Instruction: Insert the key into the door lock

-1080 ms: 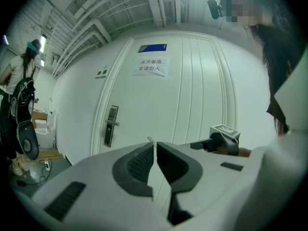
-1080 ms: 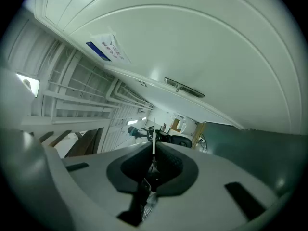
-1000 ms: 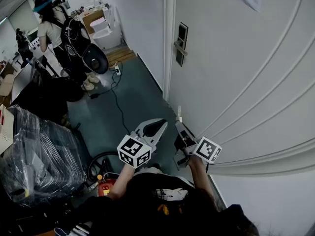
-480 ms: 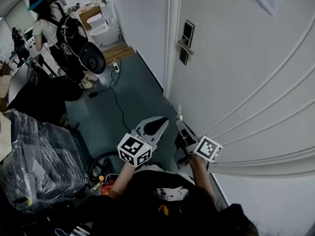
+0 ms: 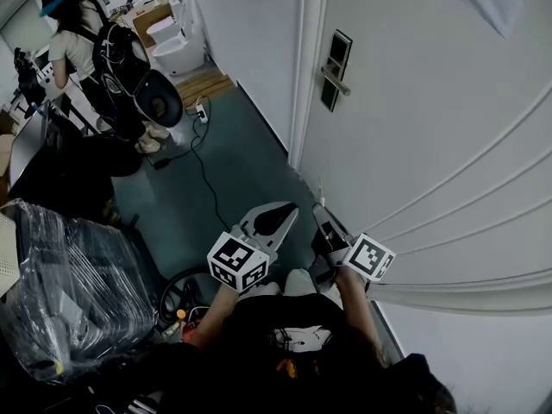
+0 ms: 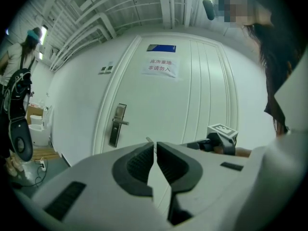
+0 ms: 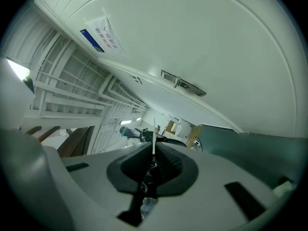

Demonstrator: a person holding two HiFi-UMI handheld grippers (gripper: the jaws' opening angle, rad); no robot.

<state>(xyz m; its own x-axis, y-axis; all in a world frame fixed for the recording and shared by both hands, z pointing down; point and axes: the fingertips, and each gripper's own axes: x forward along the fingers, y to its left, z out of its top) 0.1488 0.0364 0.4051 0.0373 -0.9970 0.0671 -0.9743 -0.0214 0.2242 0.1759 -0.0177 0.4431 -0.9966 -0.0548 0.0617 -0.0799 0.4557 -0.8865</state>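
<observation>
The white door (image 5: 431,145) fills the right of the head view, with its dark lock plate and lever handle (image 5: 336,72) near the frame's edge. The lock also shows in the left gripper view (image 6: 117,124) and the right gripper view (image 7: 183,85). My right gripper (image 5: 320,218) is held low in front of the door, well below the lock, shut on a thin key (image 7: 154,137) that points forward out of its jaws. My left gripper (image 5: 285,214) is beside it on the left, jaws shut (image 6: 155,147) with nothing between them.
A person with a backpack (image 5: 99,50) stands far left down the corridor. A black cable (image 5: 207,188) runs across the grey-green floor. A plastic-wrapped bundle (image 5: 69,291) sits at my left. A paper sign (image 6: 160,67) hangs high on the door.
The head view has shifted, so the lock now sits further right and lower in it. Both grippers stay low together, the right still holding the key.
</observation>
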